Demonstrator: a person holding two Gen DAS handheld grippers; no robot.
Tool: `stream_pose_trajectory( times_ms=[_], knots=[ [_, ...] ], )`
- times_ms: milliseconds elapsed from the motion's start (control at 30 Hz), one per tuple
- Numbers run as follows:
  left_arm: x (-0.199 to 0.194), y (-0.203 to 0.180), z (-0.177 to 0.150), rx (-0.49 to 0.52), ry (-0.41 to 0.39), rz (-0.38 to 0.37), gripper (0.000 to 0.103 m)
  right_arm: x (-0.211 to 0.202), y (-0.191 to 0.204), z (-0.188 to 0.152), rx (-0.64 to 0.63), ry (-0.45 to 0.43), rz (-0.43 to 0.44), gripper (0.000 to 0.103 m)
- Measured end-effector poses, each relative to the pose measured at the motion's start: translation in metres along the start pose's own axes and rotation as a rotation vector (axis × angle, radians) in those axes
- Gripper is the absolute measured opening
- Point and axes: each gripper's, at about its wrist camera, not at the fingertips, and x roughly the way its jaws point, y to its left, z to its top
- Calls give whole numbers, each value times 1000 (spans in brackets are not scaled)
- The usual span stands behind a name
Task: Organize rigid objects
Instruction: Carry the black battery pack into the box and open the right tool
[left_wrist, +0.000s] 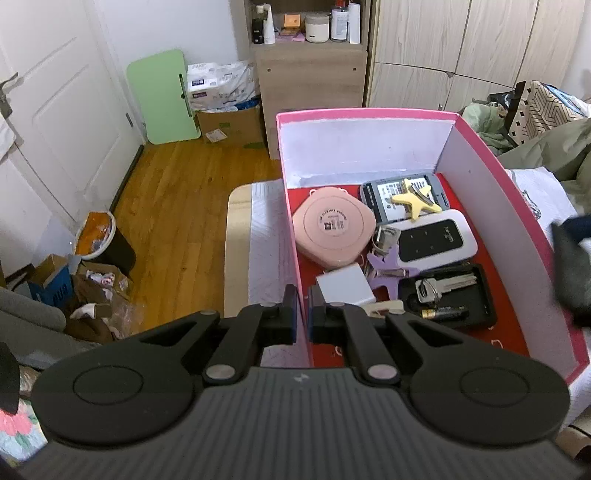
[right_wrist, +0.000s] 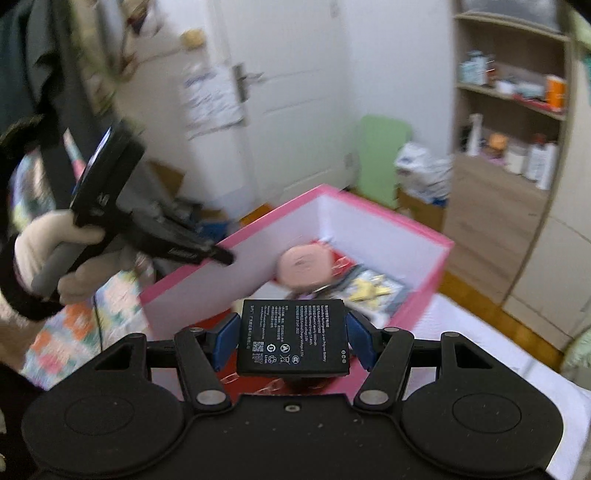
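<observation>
Left wrist view. The left gripper (left_wrist: 303, 314) is shown with jaws closed on the left wall of the pink box (left_wrist: 291, 206), near its near-left corner; one pad lies outside the wall, the other inside, so the box appears to be steadied. Inside, on the red floor, are seen: a pink round case (left_wrist: 334, 230) against the left wall; a grey device (left_wrist: 402, 197) w/ a yellow star (left_wrist: 415, 201) on top, toward the far wall; a white-and-black router (left_wrist: 434, 240) at centre-right; a purple star (left_wrist: 391, 269) mid-floor; a white cube (left_wrist: 343, 288) near the near-left corner; a black tray (left_wrist: 454, 295) holding keys (left_wrist: 443, 286) and an AA battery (left_wrist: 445, 314), toward the near-right corner. A dark blurred shape at the right wall is not identified.

Right wrist view. The right gripper (right_wrist: 292, 339) is shown gripping a flat black battery pack (right_wrist: 293, 338) by its two side edges, label up, blue pads (right_wrist: 226, 339) pressed to it. The pack is held above the near wall of the box, not yet set down. A gloved hand (right_wrist: 51, 247) w/ the other gripper is seen at the box's left wall.

Step in hand (judged): transport of the pack for placement in the box. Next move calls for lowering over a free patch of red floor, prob. along the near wall, then release; the box is crowded, so landing on the keys or stars is to be avoided.
</observation>
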Motion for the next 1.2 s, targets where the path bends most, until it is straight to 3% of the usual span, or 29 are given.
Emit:
stream_pose_trajectory(
  times_ms=[133,400,833,1000,1200],
  knots=[
    [-2,1,-4,-9,8,-5,5,25,16,2,-42,76,46,68],
    [-2,1,-7,-17,15,-6,5,71,13,1,87,215,121,68],
    [-7,1,-15,-35,36,-11,5,98,5,1,206,318,198,68],
    [-7,1,-14,-39,43,-13,5,79,4,7,187,241,173,74],
    [-7,-2,-13,-40,42,-7,5,20,-22,7,193,47,97,74]
  ],
)
